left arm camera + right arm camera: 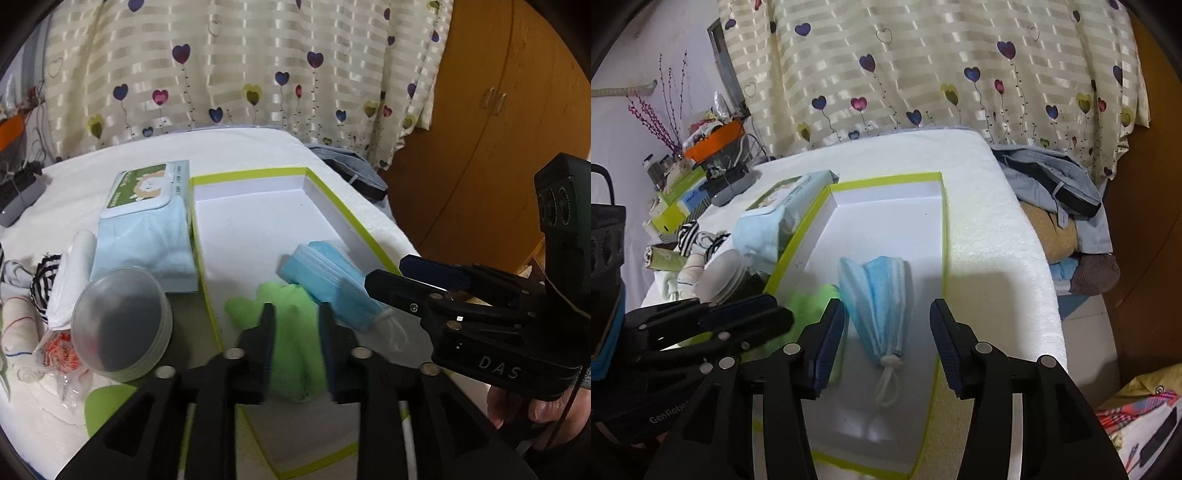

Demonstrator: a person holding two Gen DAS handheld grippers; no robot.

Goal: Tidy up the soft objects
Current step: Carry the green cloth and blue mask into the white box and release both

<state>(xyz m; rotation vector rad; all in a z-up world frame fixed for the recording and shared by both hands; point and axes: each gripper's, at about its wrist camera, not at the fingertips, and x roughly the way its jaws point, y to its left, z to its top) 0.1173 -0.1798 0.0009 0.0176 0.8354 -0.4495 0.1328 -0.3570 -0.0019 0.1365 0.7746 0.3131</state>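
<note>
Both grippers tilt down over the green-edged box (pixel 943 236): the right gripper (pixel 888 341) stands with jaws spread wide and empty, the left gripper (pixel 297 345) beside it with jaws parted, gripping nothing.

Ahead of my right gripper (pixel 888 339) the far half of the white box (pixel 886 218) lay bare. The blue mask (pixel 877 295) lay between its open jaws. Left of my left gripper (pixel 297 343), a round lidded tub (pixel 122 325) and wipes pack (pixel 147 229) crowded the box's wall.
</note>
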